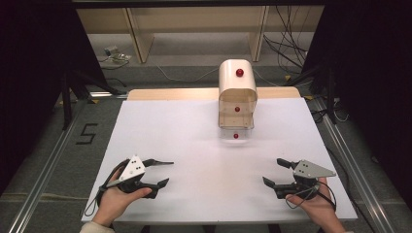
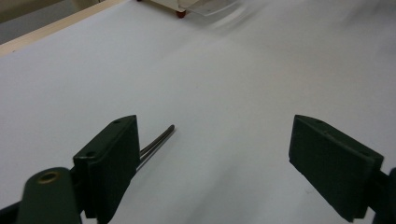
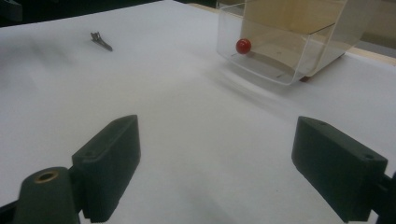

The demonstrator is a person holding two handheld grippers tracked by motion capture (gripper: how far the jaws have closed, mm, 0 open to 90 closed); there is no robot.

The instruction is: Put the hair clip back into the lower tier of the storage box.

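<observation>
At the table's far middle stands a cream drawer cabinet point(image 1: 237, 87) with red knobs, its clear bottom drawer point(image 3: 285, 42) pulled out

Thin metal tweezers point(image 1: 162, 162) lie just beside the left gripper point(image 1: 163, 172); the right gripper point(image 1: 273, 171) rests near the front edge, both with jaws spread wide and empty. Probably best: close squarely across the tweezers' middle, low to the white table point(image 1: 204, 145)
</observation>
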